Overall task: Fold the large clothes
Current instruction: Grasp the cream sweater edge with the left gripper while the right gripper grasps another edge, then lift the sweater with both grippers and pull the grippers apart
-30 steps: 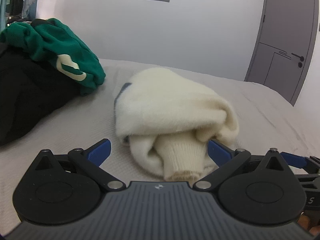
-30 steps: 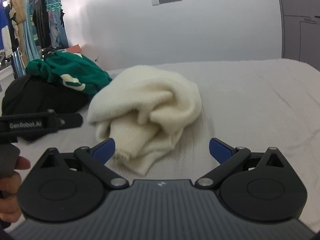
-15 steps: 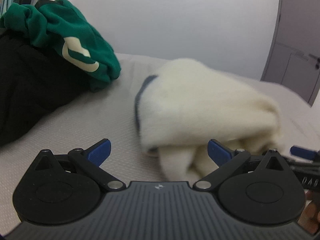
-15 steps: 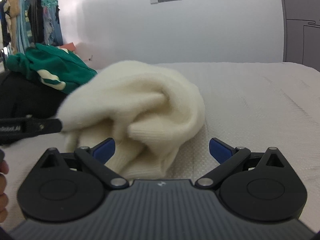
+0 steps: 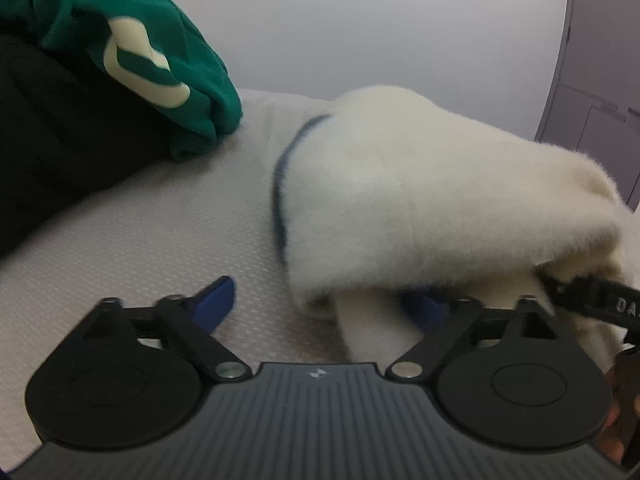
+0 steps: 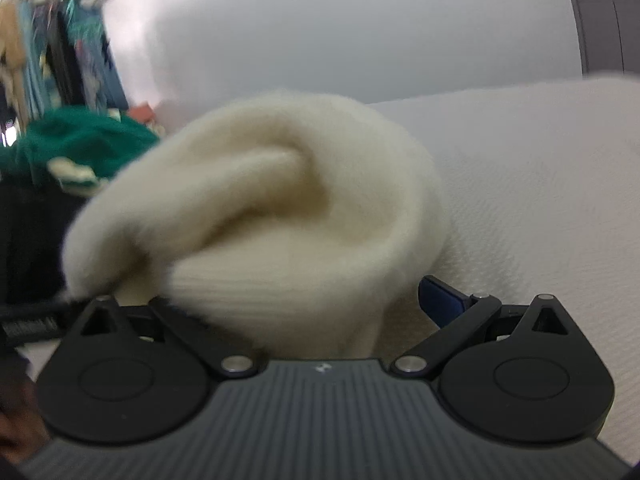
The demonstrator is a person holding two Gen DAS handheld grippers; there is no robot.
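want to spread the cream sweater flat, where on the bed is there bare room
Bare mattress lies to the right of the cream sweater, toward the door. A smaller bare strip runs between the sweater and the black garment. The left side is crowded: the green sweatshirt sits heaped on the black one.

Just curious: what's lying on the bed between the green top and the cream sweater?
Nothing: in the left wrist view only bare bed cover separates green top from cream sweater.
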